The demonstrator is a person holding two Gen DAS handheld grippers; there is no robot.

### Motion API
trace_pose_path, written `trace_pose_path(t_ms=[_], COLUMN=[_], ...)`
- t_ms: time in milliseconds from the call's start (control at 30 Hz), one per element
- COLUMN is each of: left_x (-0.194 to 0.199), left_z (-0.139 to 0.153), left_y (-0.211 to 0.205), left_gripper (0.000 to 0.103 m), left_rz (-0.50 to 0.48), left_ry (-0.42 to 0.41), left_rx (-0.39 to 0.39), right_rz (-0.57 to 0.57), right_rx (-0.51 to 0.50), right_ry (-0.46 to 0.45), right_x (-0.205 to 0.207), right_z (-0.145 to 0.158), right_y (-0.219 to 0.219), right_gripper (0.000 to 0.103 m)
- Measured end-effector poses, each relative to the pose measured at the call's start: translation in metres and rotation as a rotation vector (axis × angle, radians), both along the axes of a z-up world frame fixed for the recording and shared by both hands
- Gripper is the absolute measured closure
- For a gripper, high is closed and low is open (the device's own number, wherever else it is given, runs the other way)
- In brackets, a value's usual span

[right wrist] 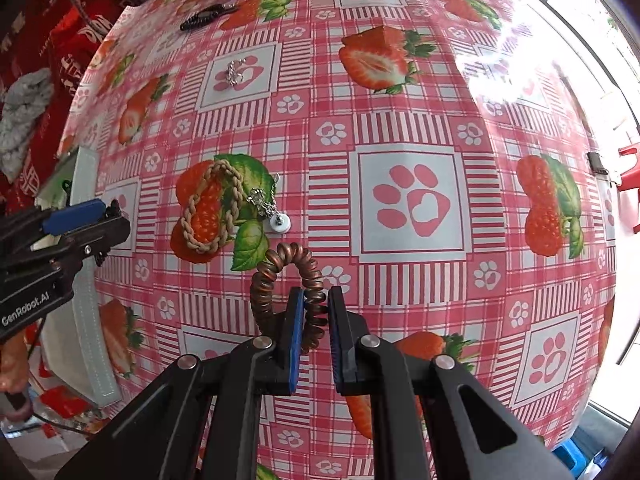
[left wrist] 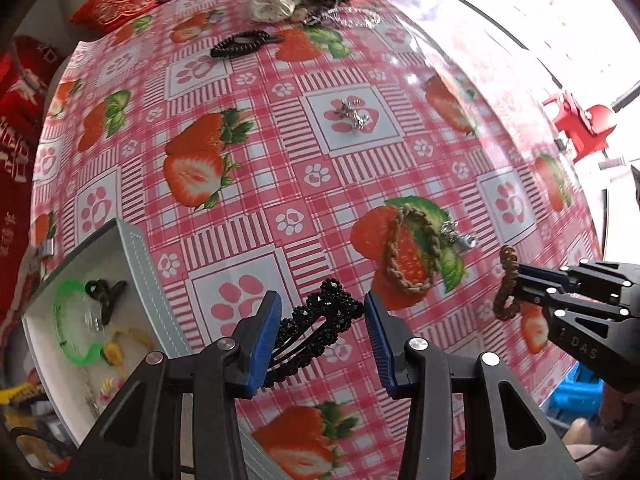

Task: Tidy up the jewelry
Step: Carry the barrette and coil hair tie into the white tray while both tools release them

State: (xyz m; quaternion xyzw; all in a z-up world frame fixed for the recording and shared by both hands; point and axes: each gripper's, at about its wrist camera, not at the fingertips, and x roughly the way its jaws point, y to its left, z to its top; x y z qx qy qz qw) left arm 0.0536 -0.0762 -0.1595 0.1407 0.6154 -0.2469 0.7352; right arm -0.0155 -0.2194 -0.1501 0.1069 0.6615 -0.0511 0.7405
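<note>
Jewelry lies scattered over a worktop (left wrist: pixel 280 200) covered in a pink strawberry-and-paw-print cloth. In the left wrist view, the left gripper (left wrist: pixel 323 338) sits at the lower centre of the frame, its blue pads set at a medium width around a black beaded hair clip (left wrist: pixel 316 330); the clip touches the left pad, while a gap shows beside the right one. At the lower left of that frame stands an open white box (left wrist: pixel 140 264) holding a green bangle (left wrist: pixel 74 320), a black claw clip (left wrist: pixel 105 294) and some yellow pieces. At the right edge, the right gripper (left wrist: pixel 516 286) holds a brown spiral hair tie (left wrist: pixel 506 280).

In the right wrist view, the right gripper (right wrist: pixel 315 322) is at the lower centre, narrowed tight on the hair tie's coil (right wrist: pixel 280 272), which loops up beyond the fingertips. Just above and left of it on the cloth lie a braided tan bracelet (right wrist: pixel 212 208) and a small silver earring (right wrist: pixel 266 206). A silver chain piece (right wrist: pixel 235 72) rests on a paw print at the upper left, and a black spiral tie (right wrist: pixel 204 16) lies near the top edge.
</note>
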Motion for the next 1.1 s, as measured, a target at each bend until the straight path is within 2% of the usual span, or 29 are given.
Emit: trace_pose_path(t_ms=[100, 200, 267, 333, 600, 833, 1100], left_x=[-0.01, -0.01, -0.011, 0.003, 0.002, -0.01, -0.031], left_z=[0.014, 0.025, 0.031, 0.03, 0.055, 0.065, 0.053], left_y=[0.012, 0.018, 0.019, 0.021, 0.064, 0.124, 0.195], left_gripper=[0.053, 0.053, 0.053, 0.053, 0.053, 0.053, 0.053], left_rz=[0.024, 0.05, 0.07, 0.089, 0.197, 0.321, 0.459], left_ry=[-0.007, -0.016, -0.025, -0.033, -0.077, -0.099, -0.077], left_rx=[-0.019, -0.035, -0.044, -0.051, -0.077, -0.06, -0.018], right_rz=[0.002, 0.006, 0.01, 0.019, 0.082, 0.205, 0.365], right_rx=[0.01, 0.018, 0.021, 0.026, 0.064, 0.115, 0.166], right_ry=[-0.009, -0.021, -0.028, -0.035, -0.064, -0.088, -0.083], right_x=[0.011, 0.004, 0.005, 0.005, 0.022, 0.047, 0.063], right_z=[0.015, 0.019, 0.021, 0.027, 0.045, 0.056, 0.054], right_y=[-0.01, -0.013, -0.007, -0.004, 0.025, 0.082, 0.161], right_gripper=[0.09, 0.09, 0.09, 0.09, 0.09, 0.09, 0.09])
